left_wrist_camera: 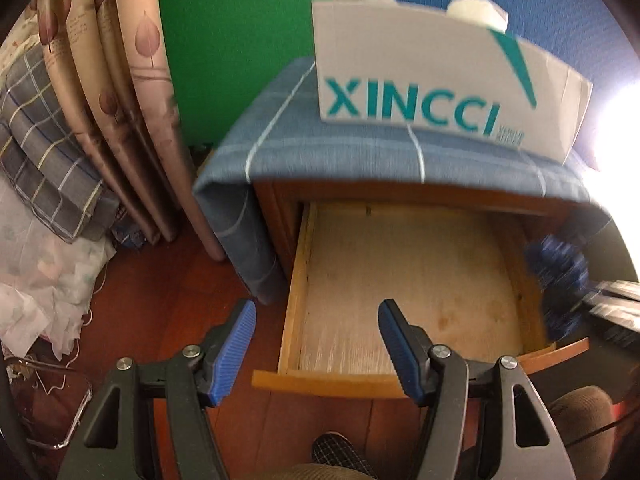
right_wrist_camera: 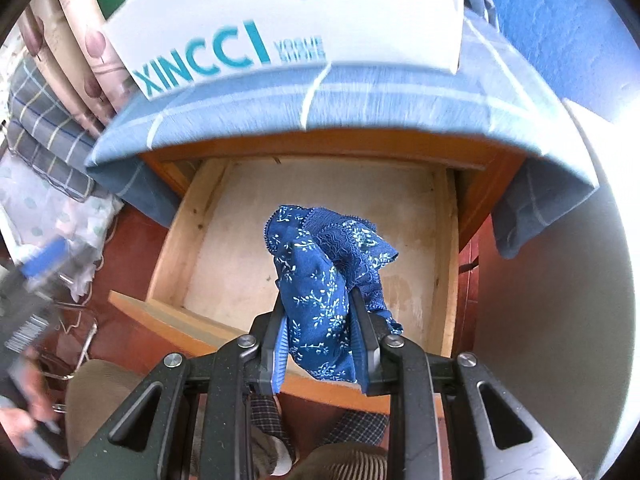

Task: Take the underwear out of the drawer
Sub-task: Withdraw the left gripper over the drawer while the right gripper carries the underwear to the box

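White box [left_wrist_camera: 440, 76] atop blue plaid cloth [left_wrist_camera: 320, 148]

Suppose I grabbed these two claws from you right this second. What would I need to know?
Right claw: shut on the blue floral underwear, held above the open drawer.
Left claw: open, holding nothing, hovering near the drawer's front left corner.
Drawer: pulled out of the cloth-covered nightstand; the part of its wooden bottom that shows is bare.
Done: underwear is gripped and lifted out of the drawer.
Left: carry it away from the drawer and set it down. Nothing shows where it should go.
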`<state>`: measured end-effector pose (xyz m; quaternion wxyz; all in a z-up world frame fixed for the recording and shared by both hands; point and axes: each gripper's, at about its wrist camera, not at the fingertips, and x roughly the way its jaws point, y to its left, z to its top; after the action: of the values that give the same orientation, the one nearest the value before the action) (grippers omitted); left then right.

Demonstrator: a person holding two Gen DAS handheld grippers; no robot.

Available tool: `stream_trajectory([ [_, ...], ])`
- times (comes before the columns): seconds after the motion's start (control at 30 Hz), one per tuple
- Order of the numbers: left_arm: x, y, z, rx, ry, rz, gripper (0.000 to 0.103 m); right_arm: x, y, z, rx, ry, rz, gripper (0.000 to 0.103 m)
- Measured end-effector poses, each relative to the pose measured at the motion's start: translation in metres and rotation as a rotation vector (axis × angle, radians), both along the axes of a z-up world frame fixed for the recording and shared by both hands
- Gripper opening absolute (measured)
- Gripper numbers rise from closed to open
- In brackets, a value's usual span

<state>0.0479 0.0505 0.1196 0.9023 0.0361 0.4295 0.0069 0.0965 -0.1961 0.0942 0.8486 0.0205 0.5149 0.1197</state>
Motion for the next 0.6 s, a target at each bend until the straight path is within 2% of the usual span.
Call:
stream_trajectory([
  [0.1,-0.006,-0.006,-0.013,0.030,-0.002,-0.015,0.066,-0.004,-0.002,0.027,-0.001,-0.036,0.012,0.025],
  [0.2,-0.010,-0.007,-0.025,0.016,0.014,-0.029,0.066,-0.010,-0.004,0.057,-0.017,-0.085,0.027,0.025],
  [0.4,-0.005,0.007,-0.033,-0.064,0.058,0.010,0.066,-0.002,-0.011,0.126,0.014,-0.166,0.034,0.025],
  [0.6,-0.003,0.013,-0.045,-0.112,0.106,0.027,0.066,0.022,-0.006,0.182,-0.027,-0.251,0.032,0.026],
])
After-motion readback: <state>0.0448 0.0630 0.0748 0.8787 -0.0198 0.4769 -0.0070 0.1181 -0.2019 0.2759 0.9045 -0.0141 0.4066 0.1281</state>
